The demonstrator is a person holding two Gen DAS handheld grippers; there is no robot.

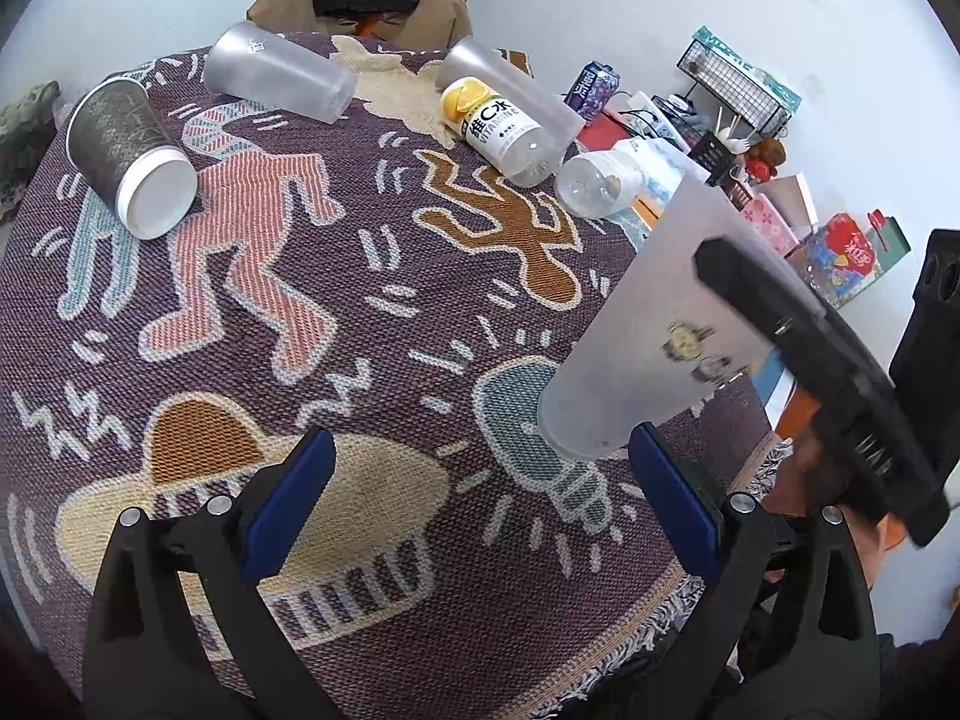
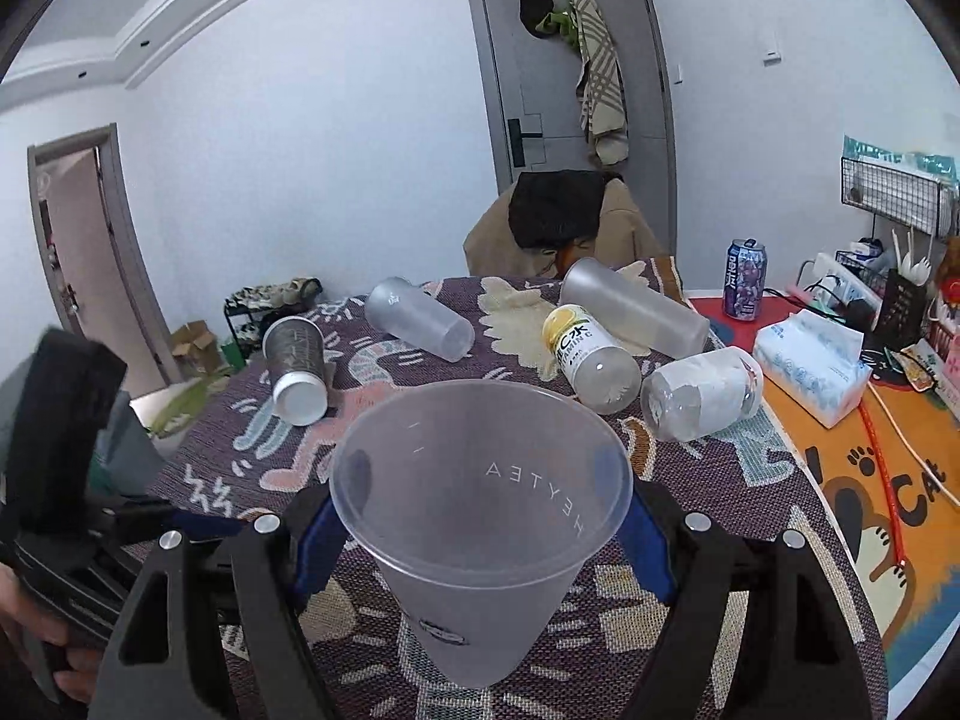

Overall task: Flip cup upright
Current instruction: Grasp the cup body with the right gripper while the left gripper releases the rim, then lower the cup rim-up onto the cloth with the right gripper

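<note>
Flip looks ~done, release not. Frosted cup (image 2: pixel 480 516) sits mouth-up betw the fingers of the right tool (image 2: pixel 483 534), blue pads (image 2: pixel 645 534) pressed on both sides just under the rim, so the tool is pinching the cup. Long axis is near vertical, tilted a bit: in the left wrist view the same cup (image 1: pixel 654 324) leans w/ its wide mouth up and away from the left tool, narrow base low. Base is at or just over the woven cloth (image 1: pixel 336 324) on the worktop; contact can't be confirmed from either view, the right wrist view shows base close above the weave but no clear seat. Judgement: remaining = square the axis, set base flat, open, back off. Risk: release while tilted and a light tapered cup w/ a small base tips back over. Left tool (image 1: pixel 480 480) is spread wide, holding nothing, hovering over the cloth w/ the cup just ahead of and beyond its right finger, not touching as far as seen. Other stuff well ahead of both tools, all lying on their sides: paper cup w/ white lid (image 1: pixel 129 150), two frosted tumblers (image 2: pixel 420 318), vitamin C bottle (image 2: pixel 591 360), clear bottle (image 2: pixel 699 393). None near the placement spot.
</note>
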